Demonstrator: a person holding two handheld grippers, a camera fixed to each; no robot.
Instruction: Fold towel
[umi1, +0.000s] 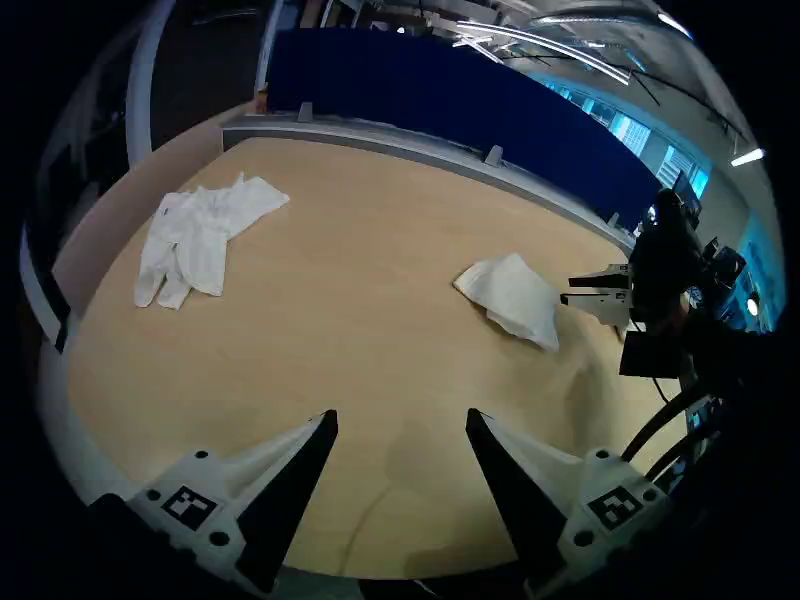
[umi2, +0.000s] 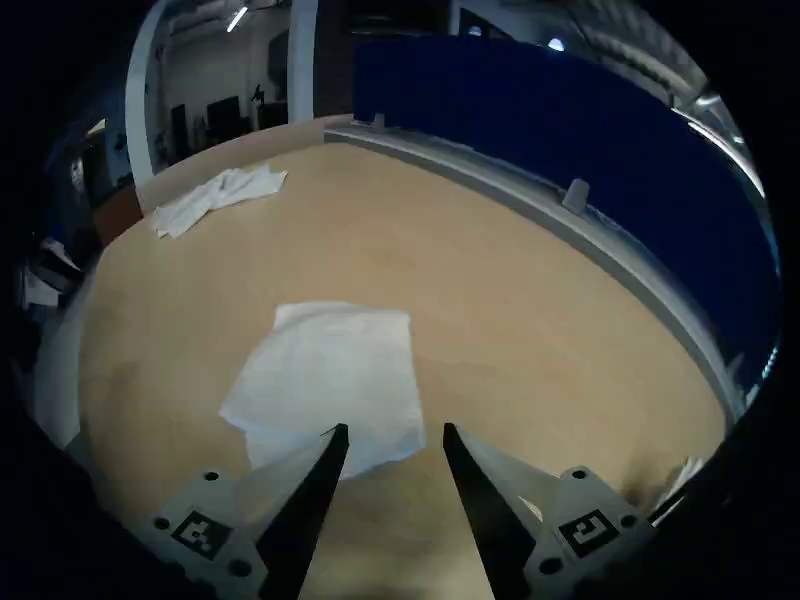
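**A:** Start with the left gripper view. What are the left tongs (umi1: 400, 414) doing?

**B:** They are wide open over bare table (umi1: 380, 230), with nothing between the fingers. The towel (umi1: 510, 298) lies well apart from them, out at about 2 o'clock. It is a flattish white slab, and its long axis runs roughly from 10 to 4 o'clock.

**A:** What's near it?

**B:** The right tongs (umi1: 568, 289) come in from 3 o'clock, and their tips are just beside the towel's far end. At 10 o'clock, well away, lies a crumpled cloth (umi1: 200, 240), close to the table's back edge and the blue partition (umi1: 450, 100).

**A:** Now the right gripper view.

**B:** The right tongs are also open, somewhat narrower, and hold nothing. The towel sits straight ahead at 12 o'clock, leaning toward 11. Its near edge reaches the finger at 7 o'clock and overlaps that tip, but I cannot tell whether they touch. Here its long axis runs away from the tongs, roughly 6 to 12. The crumpled cloth is far off at 11 o'clock.

**A:** So which hand is nearer?

**B:** The right one, clearly. I judge the next move to be a pinch on that near edge. The left tongs would have to cross toward 2 o'clock to help.
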